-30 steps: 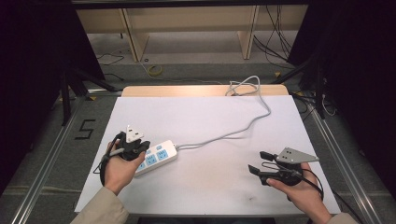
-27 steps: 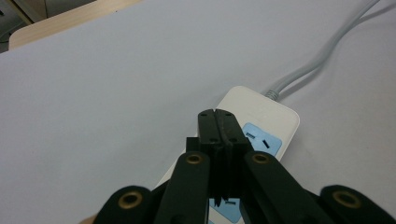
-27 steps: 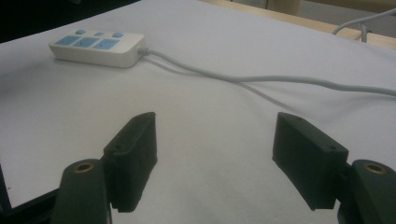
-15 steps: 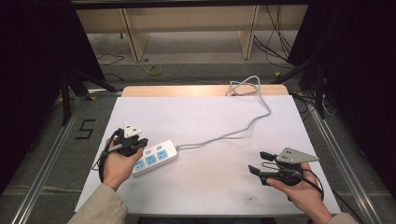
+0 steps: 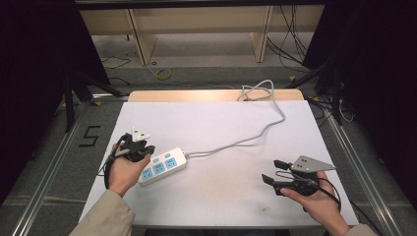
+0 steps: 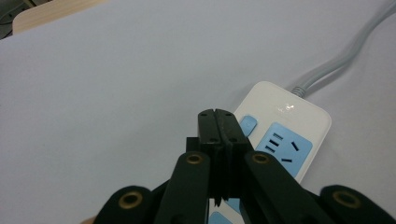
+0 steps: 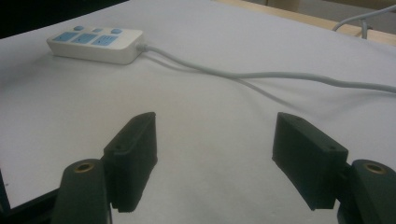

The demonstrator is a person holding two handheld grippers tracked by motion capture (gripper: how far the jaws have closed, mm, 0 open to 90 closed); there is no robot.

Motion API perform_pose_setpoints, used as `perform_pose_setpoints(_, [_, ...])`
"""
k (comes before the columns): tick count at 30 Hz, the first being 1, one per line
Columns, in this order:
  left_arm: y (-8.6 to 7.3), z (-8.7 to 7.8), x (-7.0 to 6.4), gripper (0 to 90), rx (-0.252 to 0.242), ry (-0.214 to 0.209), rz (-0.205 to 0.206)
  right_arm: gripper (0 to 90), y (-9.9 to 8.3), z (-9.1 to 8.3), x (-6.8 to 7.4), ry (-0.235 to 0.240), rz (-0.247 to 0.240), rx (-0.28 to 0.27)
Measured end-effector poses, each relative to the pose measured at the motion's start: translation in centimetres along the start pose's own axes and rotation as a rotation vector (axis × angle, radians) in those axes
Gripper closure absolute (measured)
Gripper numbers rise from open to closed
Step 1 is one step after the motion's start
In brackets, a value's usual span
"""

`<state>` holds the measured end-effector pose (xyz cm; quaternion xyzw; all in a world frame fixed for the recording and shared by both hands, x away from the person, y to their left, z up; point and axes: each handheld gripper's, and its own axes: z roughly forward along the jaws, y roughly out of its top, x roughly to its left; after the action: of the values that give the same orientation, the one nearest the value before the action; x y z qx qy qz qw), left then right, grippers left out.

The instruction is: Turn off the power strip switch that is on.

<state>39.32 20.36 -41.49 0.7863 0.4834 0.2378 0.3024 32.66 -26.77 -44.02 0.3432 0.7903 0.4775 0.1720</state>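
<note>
1. Since the earlier frames, only the left side has shifted: the left gripper [image 5: 138, 150] has crept a little farther along the near end of the power strip [image 5: 162, 166], while the right gripper [image 5: 281, 179] and the strip itself sit as they did
2. Across the white counter [image 5: 216, 128] the strip lies at the near left, well apart from the right gripper; its long axis runs on a diagonal from near left to far right, sockets face up, and its cord end points right and away, the grey cable [image 5: 255, 135] curving off to the far edge
3. Left fingers [image 6: 218, 128] are pressed together with nothing between them, tips hovering over the strip's edge beside a small blue button [image 6: 248, 124]; whether they touch the casing I cannot tell
4. Right fingers [image 7: 133, 149] are spread wide and empty, aimed low across the counter toward the strip
5. To press that button well, I judge it best to bring the closed tip straight down on it, and to steady the strip's cable end with the right gripper so it does not skid
</note>
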Motion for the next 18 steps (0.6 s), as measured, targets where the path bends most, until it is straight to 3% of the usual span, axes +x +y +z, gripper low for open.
perform_pose_setpoints(18, [0.36,0.91,0.34,90.0,0.06,-0.015,0.017,31.3,-0.04,0.02,-0.03,-0.001,0.001,0.006])
